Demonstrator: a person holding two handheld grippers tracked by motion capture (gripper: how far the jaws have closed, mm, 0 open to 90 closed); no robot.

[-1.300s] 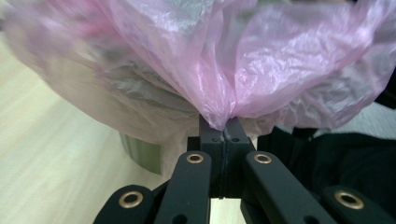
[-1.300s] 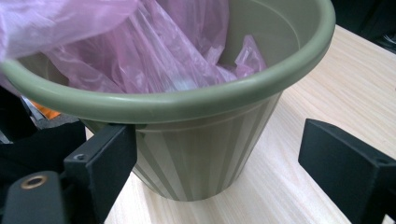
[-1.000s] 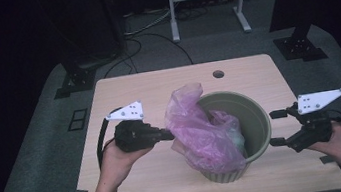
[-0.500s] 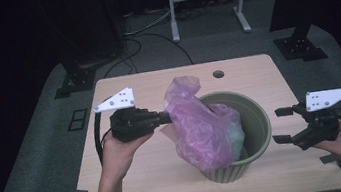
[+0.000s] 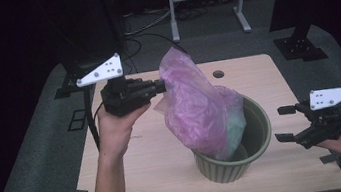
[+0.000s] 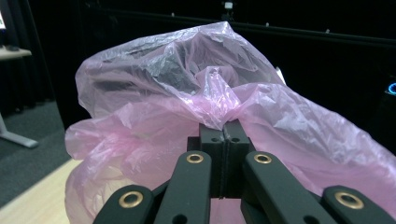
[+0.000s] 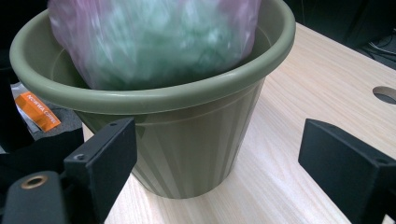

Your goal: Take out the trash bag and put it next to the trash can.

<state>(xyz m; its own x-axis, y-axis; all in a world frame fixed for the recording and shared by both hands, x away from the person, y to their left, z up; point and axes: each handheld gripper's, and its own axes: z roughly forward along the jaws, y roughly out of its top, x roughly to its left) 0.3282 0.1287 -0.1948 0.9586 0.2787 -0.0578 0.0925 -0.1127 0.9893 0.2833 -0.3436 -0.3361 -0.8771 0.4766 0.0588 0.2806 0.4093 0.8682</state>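
Two grippers at one green bucket, pink bag partly drawn out.

Left gripper (image 5: 161, 84) was clamped on a pinch of the pink plastic bag (image 5: 200, 107) at the bag's upper edge, above and to the left of the green bucket (image 5: 260, 136); the bag's lower end sat inside the bucket, which stood on the wooden table (image 5: 159, 173). Right gripper (image 5: 286, 122) was just beside the bucket's right wall, jaws wide apart, holding nothing.

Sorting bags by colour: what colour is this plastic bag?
Translucent pink bag, clearest in the left gripper view.
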